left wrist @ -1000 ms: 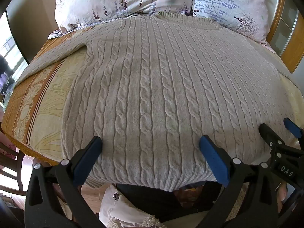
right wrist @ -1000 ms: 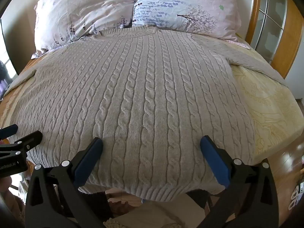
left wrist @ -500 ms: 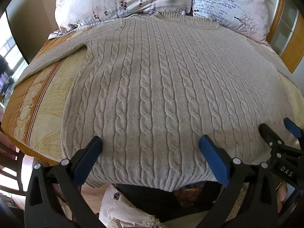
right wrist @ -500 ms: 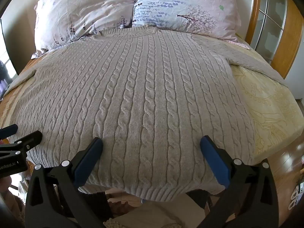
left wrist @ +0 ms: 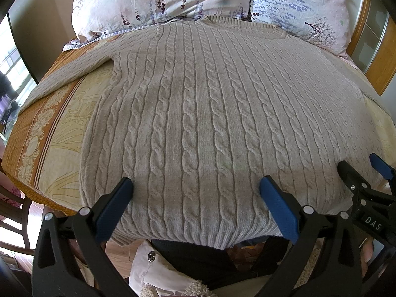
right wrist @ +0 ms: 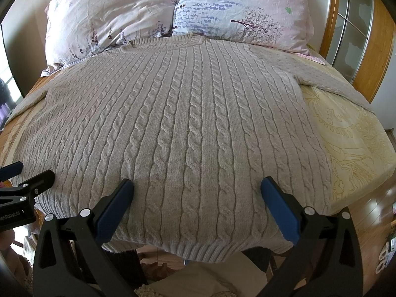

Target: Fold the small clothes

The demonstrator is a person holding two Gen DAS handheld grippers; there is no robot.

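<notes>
Yellow and orange patterned bedding (left wrist: 57, 133) covers a bed, and two flowery pillows (right wrist: 237, 12) lean at its far end by a wooden headboard (right wrist: 371, 57). On the bed lies a big grey cable-knit sweater (left wrist: 198, 113), spread flat with the front up. Its neck touches the pillows, its sleeves reach out to both sides, and its ribbed bottom edge hangs a little over the near edge of the bed. The left gripper (left wrist: 196, 200) hovers over the bottom part of the sweater, more to the left side, with its blue fingers (left wrist: 113, 208) wide apart and nothing between them. The right gripper (right wrist: 198, 201) hovers over the bottom part too, more to the right side, also spread wide and holding nothing. Each gripper shows at the edge of the other's view. Below the bed edge is a wooden floor (right wrist: 376, 212).
</notes>
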